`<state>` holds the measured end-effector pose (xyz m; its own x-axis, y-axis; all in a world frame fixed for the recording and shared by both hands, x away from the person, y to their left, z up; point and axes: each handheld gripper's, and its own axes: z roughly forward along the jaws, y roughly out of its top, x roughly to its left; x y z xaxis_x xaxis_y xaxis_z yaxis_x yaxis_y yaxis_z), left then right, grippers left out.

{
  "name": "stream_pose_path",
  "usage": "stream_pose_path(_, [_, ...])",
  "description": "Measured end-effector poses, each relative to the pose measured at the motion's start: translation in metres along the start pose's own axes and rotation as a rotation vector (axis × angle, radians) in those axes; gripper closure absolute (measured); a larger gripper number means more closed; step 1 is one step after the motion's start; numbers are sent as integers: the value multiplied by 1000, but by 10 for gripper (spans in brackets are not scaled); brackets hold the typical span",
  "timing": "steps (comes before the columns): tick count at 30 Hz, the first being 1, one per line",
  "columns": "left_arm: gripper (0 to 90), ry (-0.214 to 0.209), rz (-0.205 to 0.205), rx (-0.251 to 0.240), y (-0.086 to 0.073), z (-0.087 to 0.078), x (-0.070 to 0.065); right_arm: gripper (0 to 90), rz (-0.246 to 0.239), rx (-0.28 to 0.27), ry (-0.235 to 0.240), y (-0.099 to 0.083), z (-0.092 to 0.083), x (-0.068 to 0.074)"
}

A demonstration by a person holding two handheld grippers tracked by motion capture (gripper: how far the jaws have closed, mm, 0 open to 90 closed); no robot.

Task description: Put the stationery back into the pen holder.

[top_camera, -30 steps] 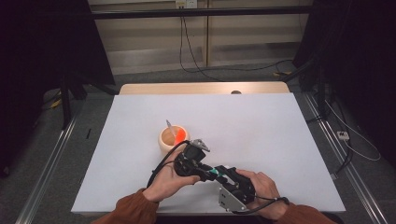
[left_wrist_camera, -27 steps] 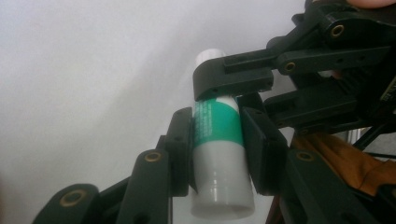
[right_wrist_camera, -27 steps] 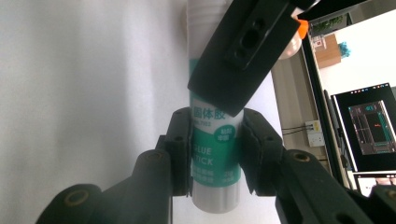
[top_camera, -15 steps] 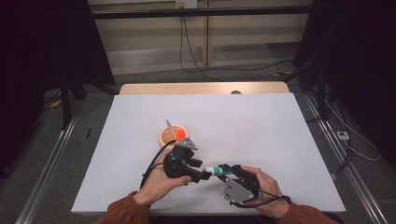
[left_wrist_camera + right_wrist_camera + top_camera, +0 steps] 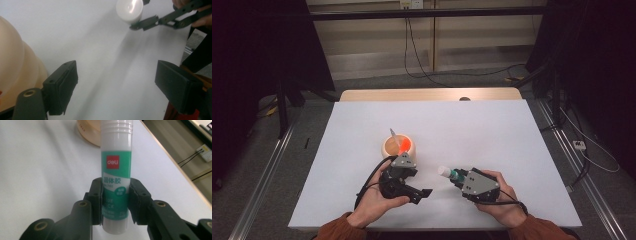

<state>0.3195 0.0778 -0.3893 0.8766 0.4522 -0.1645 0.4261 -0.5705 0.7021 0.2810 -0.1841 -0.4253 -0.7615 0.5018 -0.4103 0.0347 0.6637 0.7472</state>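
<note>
Above the near part of the white bench (image 5: 512, 135), the right gripper (image 5: 455, 175) clamps the glue stick (image 5: 116, 177) by its lower body, the handover apparently done, while the left gripper (image 5: 424, 192), jaws just opened and empty, sits beside the holder cup (image 5: 398, 146), where delivery seemingly remains.

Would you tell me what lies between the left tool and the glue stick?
Nothing: in the high view, bare white table separates the open left tool from the glue stick held in the right tool.
</note>
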Motion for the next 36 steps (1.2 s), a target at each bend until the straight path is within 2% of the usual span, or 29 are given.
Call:
stream_pose_path(4, [145,9,7,-23,-6,-1,-1,668,96,-17,25,-2,-1,-7])
stream_pose_path(7, [114,9,27,-31,-12,-4,-1,667,160,-31,41,-3,-2,-11])
stream_pose_path(9, [95,13,25,-62,-17,-6,-1,667,185,-37,45,-4,-2,-13])
stream_pose_path(11, [95,33,44,-81,-23,-9,0,667,208,-43,45,-4,-3,-15])
stream_pose_path(13, [85,30,52,-90,-28,-12,1,667,239,-50,47,-4,-2,-16])
stream_pose_path(15, [76,27,31,-99,-33,-15,4,667,258,-56,54,-4,-1,-18])
stream_pose_path(17, [75,38,29,-102,-38,-18,6,667,271,-58,56,-3,0,-19])
stream_pose_path(19, [71,66,17,-103,-44,-21,7,667,297,-62,63,-3,2,-21])
stream_pose_path(21, [70,90,17,-99,-50,-24,9,667,287,-55,47,-2,3,-21])
stream_pose_path(23, [53,121,2,-109,-56,-26,11,667,324,-63,65,-3,4,-22])
stream_pose_path(26, [53,137,-6,-117,-63,-32,15,666,343,-74,79,-3,4,-23])
stream_pose_path(31, [55,189,-27,-158,-72,-43,21,666,376,-86,79,-4,5,-26])
stream_pose_path(36, [55,229,-62,-191,-81,-50,35,666,421,-105,70,-2,6,-31])
